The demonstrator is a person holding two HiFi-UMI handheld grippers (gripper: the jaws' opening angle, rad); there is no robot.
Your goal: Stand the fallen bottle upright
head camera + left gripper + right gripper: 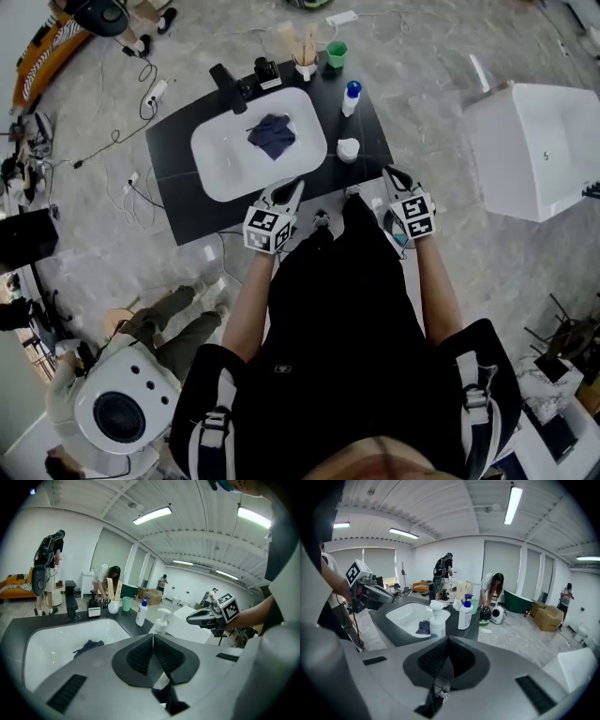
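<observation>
Closest to me, the person's black top fills the foreground. Just beyond it I hold the left tool [292,190] and right tool [389,176] over the near edge of the black worktop [187,202], each with its jaws closed together on nothing. Farther on, right of the white oval basin [220,159] with its dark blue cloth [273,134], a squat white pump bottle [348,149] stands upright. Beyond it a tall white bottle with a blue cap [352,97] stands too. No bottle lies on its side, so I judge the righting done.
</observation>
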